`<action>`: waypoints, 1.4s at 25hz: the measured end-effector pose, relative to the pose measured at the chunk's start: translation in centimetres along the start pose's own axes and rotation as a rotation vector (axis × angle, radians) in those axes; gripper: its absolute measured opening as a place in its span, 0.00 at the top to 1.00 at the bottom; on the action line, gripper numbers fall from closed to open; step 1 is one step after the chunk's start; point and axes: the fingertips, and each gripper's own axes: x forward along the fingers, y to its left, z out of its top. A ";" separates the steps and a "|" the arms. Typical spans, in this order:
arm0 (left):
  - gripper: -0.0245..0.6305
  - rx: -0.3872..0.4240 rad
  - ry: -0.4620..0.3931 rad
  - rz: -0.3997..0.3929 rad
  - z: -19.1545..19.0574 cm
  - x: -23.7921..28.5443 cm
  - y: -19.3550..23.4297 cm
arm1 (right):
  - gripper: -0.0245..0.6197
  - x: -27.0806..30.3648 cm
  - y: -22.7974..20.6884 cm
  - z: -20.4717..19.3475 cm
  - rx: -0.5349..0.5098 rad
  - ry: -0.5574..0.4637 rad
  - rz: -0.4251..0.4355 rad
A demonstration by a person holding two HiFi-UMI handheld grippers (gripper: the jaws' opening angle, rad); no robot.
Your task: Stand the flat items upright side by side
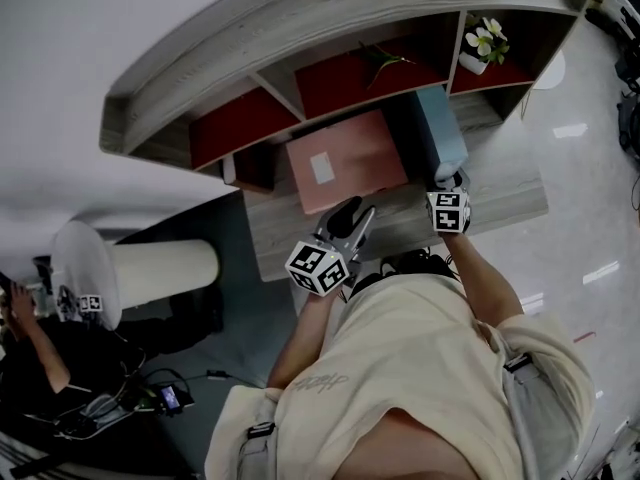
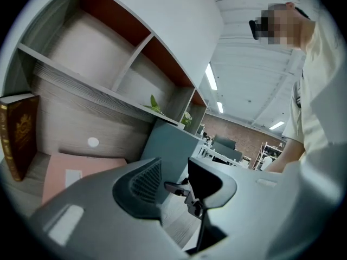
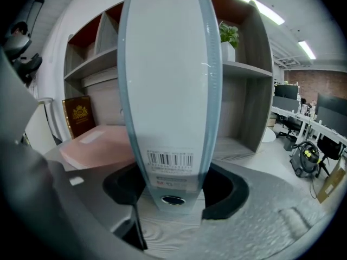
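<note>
White binder barcode (image 3: 169, 158), right gripper view

On the desk (image 1: 500, 203), before the shelf unit (image 1: 300, 28) at its back: a binder (image 3: 168, 91) upright at the right, a folder (image 1: 345, 163) lying flat just left of it, a book (image 2: 19, 134) standing farther left. In the unit's right compartment, a potted plant (image 1: 485, 40); in the middle one, a sprig (image 1: 385, 60). Right gripper (image 3: 171, 191) astride the binder's spine.

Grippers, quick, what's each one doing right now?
Left gripper: open, nothing between its jaws.
Right gripper: closed on the spine of the upright blue binder.
</note>
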 end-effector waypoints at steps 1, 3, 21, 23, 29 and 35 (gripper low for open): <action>0.72 0.000 -0.001 0.007 0.1 0.1 0.2 | 0.51 0.4 -0.3 0.3 0.006 -0.003 0.001; 0.72 0.001 -0.003 0.023 0.3 0.5 0.6 | 0.51 0.9 -0.5 0.7 0.009 -0.013 0.011; 0.72 -0.045 0.038 0.138 -1.2 3.0 1.8 | 0.46 1.1 -0.3 0.8 0.018 -0.071 0.073; 0.72 -0.058 0.042 0.151 -1.7 2.8 2.2 | 0.41 1.2 -0.3 0.7 0.018 -0.064 0.091; 0.73 -0.070 0.067 0.151 -3.0 1.6 3.7 | 0.40 -0.9 -1.1 -1.9 0.069 -0.013 0.055; 0.73 -0.062 0.089 0.176 -3.8 -1.6 8.5 | 0.40 -3.4 -0.6 -3.8 0.075 0.043 -0.004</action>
